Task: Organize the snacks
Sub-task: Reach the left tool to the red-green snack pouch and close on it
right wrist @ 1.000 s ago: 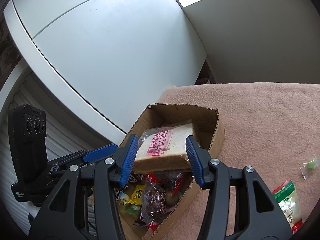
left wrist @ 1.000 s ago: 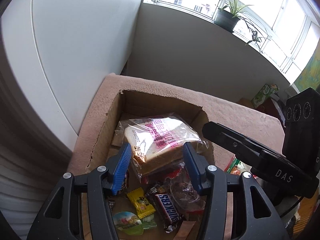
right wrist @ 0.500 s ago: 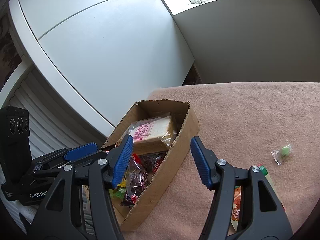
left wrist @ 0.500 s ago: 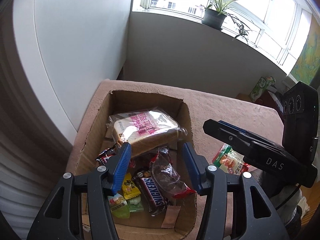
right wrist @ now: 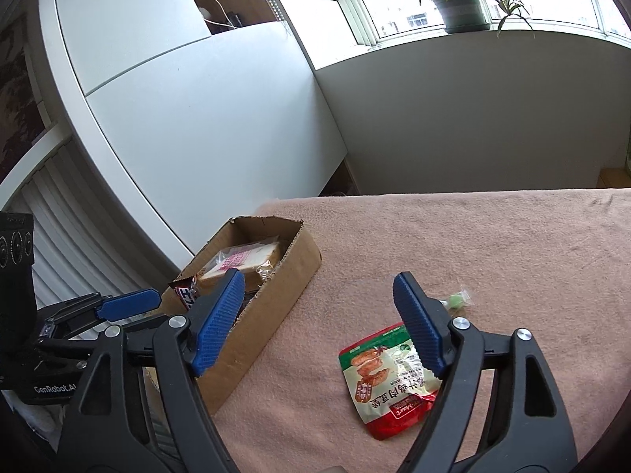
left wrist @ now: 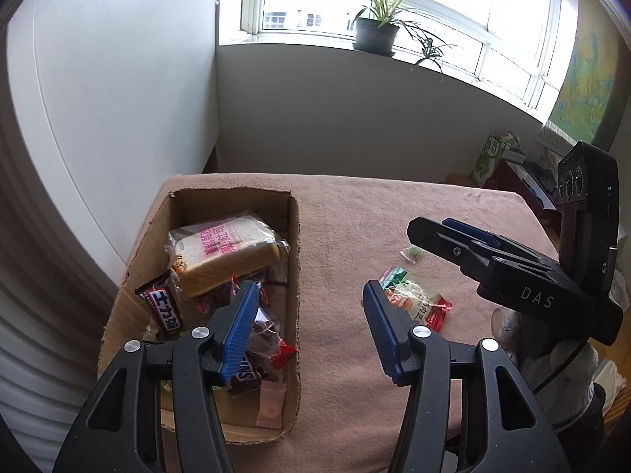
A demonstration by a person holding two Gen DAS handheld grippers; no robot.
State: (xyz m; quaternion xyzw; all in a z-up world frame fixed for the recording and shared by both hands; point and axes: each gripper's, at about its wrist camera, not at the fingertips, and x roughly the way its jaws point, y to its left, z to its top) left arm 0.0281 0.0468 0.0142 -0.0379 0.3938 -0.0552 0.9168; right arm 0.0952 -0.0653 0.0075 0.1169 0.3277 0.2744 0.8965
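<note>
Left gripper (left wrist: 309,323): black moulded frame with triangular cut-outs; ribbed blue pads; round silver screws at the pivots; right gripper (right wrist: 317,321): same build; its side lettered "DAS" in white; black camera block with three round lenses; "GenRobot.AI" printed on the left unit's body.

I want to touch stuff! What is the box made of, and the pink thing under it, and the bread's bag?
The box looks like plain brown cardboard: matte, with ragged torn edges. The pink cover looks like soft fuzzy cloth, perhaps a towel or blanket. The bread's bag looks like thin clear plastic: shiny and crinkled, the slice showing through.
</note>
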